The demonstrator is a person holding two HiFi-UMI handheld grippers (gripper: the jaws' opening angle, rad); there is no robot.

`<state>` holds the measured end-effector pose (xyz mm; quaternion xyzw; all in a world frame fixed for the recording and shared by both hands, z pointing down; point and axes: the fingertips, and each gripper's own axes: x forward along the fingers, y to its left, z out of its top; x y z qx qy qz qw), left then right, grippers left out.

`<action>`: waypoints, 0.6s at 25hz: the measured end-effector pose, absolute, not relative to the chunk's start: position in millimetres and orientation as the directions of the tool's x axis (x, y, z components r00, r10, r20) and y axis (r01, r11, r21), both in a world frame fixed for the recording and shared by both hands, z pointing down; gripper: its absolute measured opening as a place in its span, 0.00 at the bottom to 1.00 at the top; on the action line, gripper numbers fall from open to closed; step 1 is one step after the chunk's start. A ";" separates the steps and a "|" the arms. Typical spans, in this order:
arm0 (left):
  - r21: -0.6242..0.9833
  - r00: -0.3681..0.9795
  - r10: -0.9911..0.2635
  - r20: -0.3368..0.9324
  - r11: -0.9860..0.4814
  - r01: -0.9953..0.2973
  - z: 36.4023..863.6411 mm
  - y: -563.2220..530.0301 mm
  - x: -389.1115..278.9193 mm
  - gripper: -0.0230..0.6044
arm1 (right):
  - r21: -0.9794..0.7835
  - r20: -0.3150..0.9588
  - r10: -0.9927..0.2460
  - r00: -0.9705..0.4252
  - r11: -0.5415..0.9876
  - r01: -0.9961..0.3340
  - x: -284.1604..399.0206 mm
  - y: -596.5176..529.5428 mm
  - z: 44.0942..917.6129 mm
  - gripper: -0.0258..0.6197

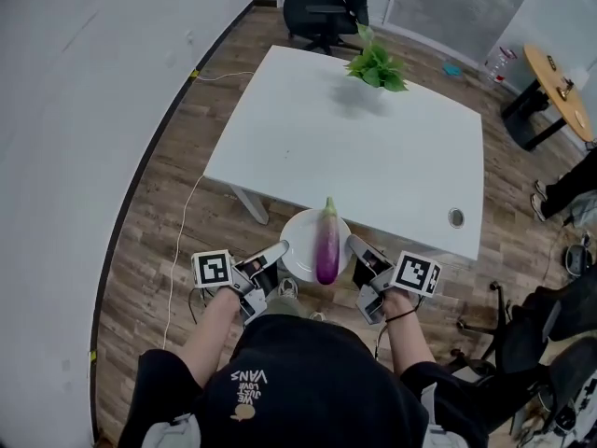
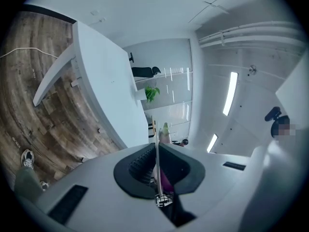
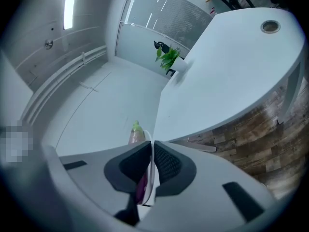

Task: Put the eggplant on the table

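The left gripper (image 1: 280, 247) is pinching the left rim of the plate (image 1: 297, 230), its jaws nearly together with only the thin rim between the pads. The right gripper (image 1: 354, 243) is doing the same on the right rim. The eggplant (image 1: 326, 241) is lying loose along the plate's middle, green stem pointing far and purple end reaching the near rim. The plate is hanging at the near edge of the table (image 1: 373, 147) and, as far as I can judge, is not resting on it. The main risk is the eggplant rolling, since it is round and nothing is restraining it. If one hand is dipping, it is likely going sideways against a gripper or over the rim. If the plate is tipping toward the person, it is likely sliding off the near rim to the floor. The grips are also slight, so hands working out of step could be twisting the smooth rim out of the pads. Coming in too low could be knocking the far rim on the table edge and jolting the eggplant loose.
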<state>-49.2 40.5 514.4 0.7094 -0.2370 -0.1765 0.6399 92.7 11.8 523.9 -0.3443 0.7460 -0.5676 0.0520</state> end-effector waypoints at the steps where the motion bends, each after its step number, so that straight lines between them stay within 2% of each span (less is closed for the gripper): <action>1: 0.991 0.829 -0.557 0.054 -0.068 -0.111 513.5 33.5 -53.6 0.08 | -0.885 0.312 -0.578 -0.754 0.111 -0.451 88.3 5.8 522.8 0.09; 6: 0.990 0.846 -0.531 0.051 -0.084 -0.112 511.1 -2.1 -71.2 0.08 | -0.902 0.292 -0.603 -0.742 0.084 -0.423 67.7 -24.6 519.9 0.09; 15: 0.989 0.845 -0.532 0.059 -0.084 -0.122 513.8 -55.1 -85.5 0.08 | -0.887 0.304 -0.595 -0.744 0.107 -0.449 55.8 -80.2 522.5 0.09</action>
